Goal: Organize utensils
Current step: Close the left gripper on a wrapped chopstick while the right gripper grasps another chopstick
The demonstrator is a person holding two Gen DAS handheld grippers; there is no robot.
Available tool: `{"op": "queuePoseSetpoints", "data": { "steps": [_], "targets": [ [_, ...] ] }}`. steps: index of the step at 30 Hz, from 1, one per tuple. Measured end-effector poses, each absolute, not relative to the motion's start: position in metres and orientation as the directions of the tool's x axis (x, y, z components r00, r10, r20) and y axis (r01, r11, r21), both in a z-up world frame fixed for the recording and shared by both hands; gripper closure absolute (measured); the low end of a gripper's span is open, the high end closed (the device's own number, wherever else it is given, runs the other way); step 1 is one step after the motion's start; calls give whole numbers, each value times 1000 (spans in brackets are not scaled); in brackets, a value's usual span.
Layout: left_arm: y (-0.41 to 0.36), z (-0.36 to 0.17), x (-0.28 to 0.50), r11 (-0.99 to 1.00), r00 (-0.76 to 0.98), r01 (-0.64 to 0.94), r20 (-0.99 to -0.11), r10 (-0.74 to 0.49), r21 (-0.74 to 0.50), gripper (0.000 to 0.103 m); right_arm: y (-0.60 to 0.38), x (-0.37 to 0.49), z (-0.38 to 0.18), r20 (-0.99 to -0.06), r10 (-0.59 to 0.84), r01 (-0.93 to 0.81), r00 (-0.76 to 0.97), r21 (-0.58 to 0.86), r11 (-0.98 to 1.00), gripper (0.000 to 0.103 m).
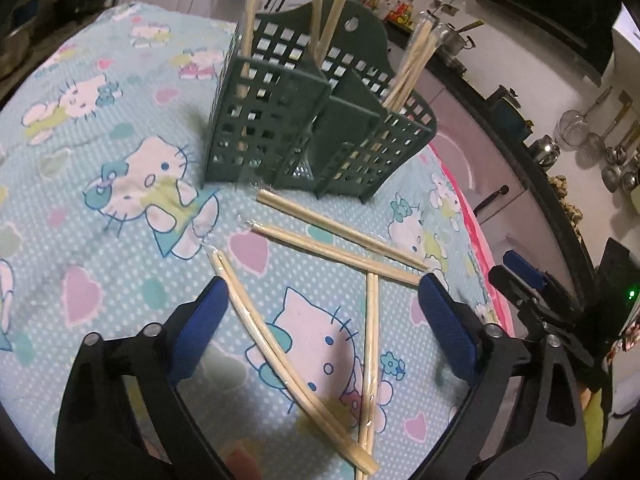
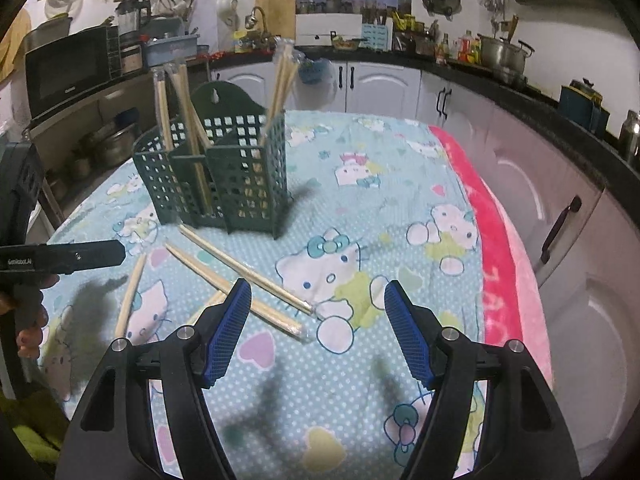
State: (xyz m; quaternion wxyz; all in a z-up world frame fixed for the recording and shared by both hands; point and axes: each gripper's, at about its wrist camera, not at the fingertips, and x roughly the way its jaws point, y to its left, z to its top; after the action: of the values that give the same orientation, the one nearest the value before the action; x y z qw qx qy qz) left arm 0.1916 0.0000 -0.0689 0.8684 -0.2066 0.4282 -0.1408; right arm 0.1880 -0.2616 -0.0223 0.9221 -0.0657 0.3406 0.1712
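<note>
Pale-blue cartoon cloth (image 2: 360,216) covers the table, kitchen counters behind, pink blanket (image 2: 496,240) at its right edge. Green holder (image 1: 304,120) stands mid-table; four wrapped chopstick pairs (image 1: 340,232), seemingly, lie before it. Left gripper (image 1: 320,320) and right gripper (image 2: 318,328) spread, empty.

Left gripper (image 1: 326,310) hovers low with jaws spread wide, holding nothing; right gripper (image 2: 318,308) hovers likewise, jaws wide apart and empty, both angled downward

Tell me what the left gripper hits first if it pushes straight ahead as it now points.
Probably the wrapped chopstick pairs lying between the open fingers of the left gripper; beyond them stands the green utensil holder. Depth is uncertain.
</note>
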Motion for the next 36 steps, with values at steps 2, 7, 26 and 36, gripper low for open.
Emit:
{"op": "queuePoseSetpoints", "data": {
  "steps": [2, 7, 26, 36],
  "targets": [
    [-1, -72, 195, 873, 588, 64, -688, -424, -483, 27, -263, 191, -28, -659, 275, -364, 700, 2, 931, 41],
    [1, -80, 205, 856, 575, 45, -687, -444, -515, 36, -263, 198, -39, -683, 285, -374, 673, 18, 927, 47],
    [5, -99, 240, 850, 558, -63, -725, -404, -522, 52, -261, 233, -75, -741, 379, -423, 554, 142, 895, 69],
    [10, -104, 256, 860, 563, -114, -745, -357, -498, 65, -262, 239, -83, -752, 404, -431, 521, 177, 885, 81]
  ]
}}
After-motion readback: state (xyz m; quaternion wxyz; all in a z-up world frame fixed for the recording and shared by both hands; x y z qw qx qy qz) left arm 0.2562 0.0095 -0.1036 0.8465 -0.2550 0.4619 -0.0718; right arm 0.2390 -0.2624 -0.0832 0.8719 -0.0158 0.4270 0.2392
